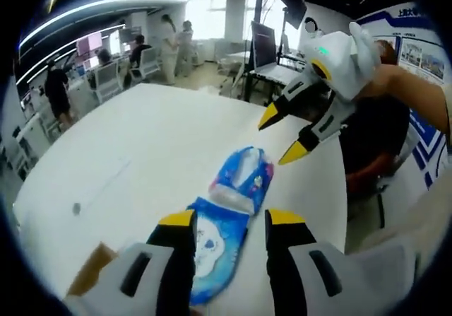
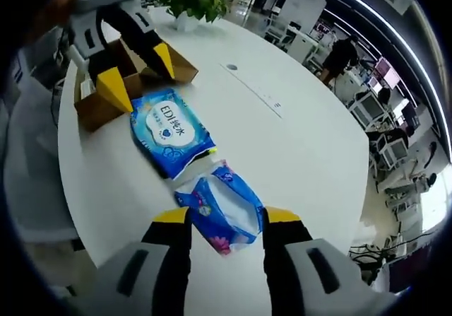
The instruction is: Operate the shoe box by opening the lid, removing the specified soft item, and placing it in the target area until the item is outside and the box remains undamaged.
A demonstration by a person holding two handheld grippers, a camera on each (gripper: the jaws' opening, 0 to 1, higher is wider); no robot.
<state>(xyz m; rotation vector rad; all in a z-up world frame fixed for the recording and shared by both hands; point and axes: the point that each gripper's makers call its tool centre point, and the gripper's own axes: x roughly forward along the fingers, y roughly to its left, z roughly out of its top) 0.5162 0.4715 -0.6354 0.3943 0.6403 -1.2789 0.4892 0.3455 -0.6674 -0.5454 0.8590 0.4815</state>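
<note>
- Nearest the lens in the left gripper view, the left gripper [image 1: 229, 220] shows grey moulded jaws with black inner faces and yellow tips, spread apart and grasping nothing; the near end of the blue wipes pack [image 1: 215, 249] lies on the table between them.
- Flat, glossy and rectangular, the wipes pack [image 2: 169, 129] carries a white oval label in the right gripper view; its plastic film looks smooth and slightly crinkled at the edges.
- Just beyond it lies a smaller soft packet [image 1: 244, 178], blue with a floral print and a pale centre; in the right gripper view this soft packet [image 2: 222, 210] sits between the right gripper's [image 2: 220, 217] parted jaws, which hold nothing.
- Both packs rest on the white table [image 1: 141, 160], a smooth matte surface with a rounded edge, outside the box.
- Brown corrugated cardboard marks the shoe box [image 2: 116, 75], open with flaps up, beside the wipes pack; the left gripper's body covers much of it, so its inside is hard to read.
- In the left gripper view, one cardboard corner of the box [image 1: 92, 270] shows, cut off at the lower left.
- Beyond the box stands a leafy potted plant [image 2: 191, 1].
- Print on the floral packet is too small to read.
</note>
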